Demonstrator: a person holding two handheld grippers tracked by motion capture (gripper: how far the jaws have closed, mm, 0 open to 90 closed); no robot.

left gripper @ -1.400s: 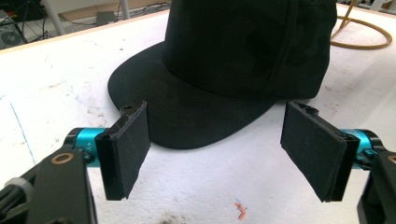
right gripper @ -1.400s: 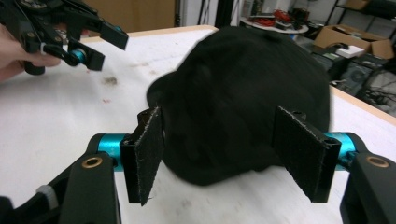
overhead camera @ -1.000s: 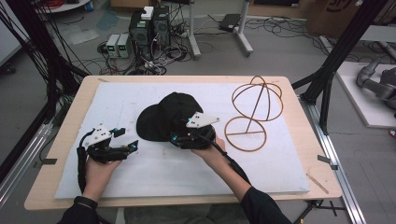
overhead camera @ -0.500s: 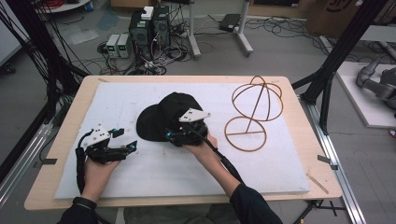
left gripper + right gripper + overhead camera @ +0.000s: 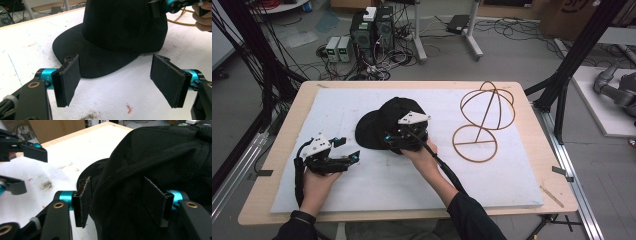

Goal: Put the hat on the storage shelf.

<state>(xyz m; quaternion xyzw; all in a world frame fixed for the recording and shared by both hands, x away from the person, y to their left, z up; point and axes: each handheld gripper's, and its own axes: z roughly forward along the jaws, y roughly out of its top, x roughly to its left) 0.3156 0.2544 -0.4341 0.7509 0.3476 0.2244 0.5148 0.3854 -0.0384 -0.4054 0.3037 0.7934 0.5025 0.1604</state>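
The right claw (image 5: pixel 120 202) has its two black jaws set around a fold of the black fabric baseball cap (image 5: pixel 384 125), one pad on each side of the cloth; the jaws have just been closing, and the left pad still shows a slight gap from the fabric. Seen from above, this right claw (image 5: pixel 399 141) sits at the cap's near side, about the middle of the white padded mat (image 5: pixel 512 185) that covers the wooden counter (image 5: pixel 277 140). The left claw (image 5: pixel 115 80) stands wide with nothing between its pads, pointing at the cap's brim from the side nearer the counter's left edge. A tan wire hat stand (image 5: pixel 484 120) rests toward the right edge.
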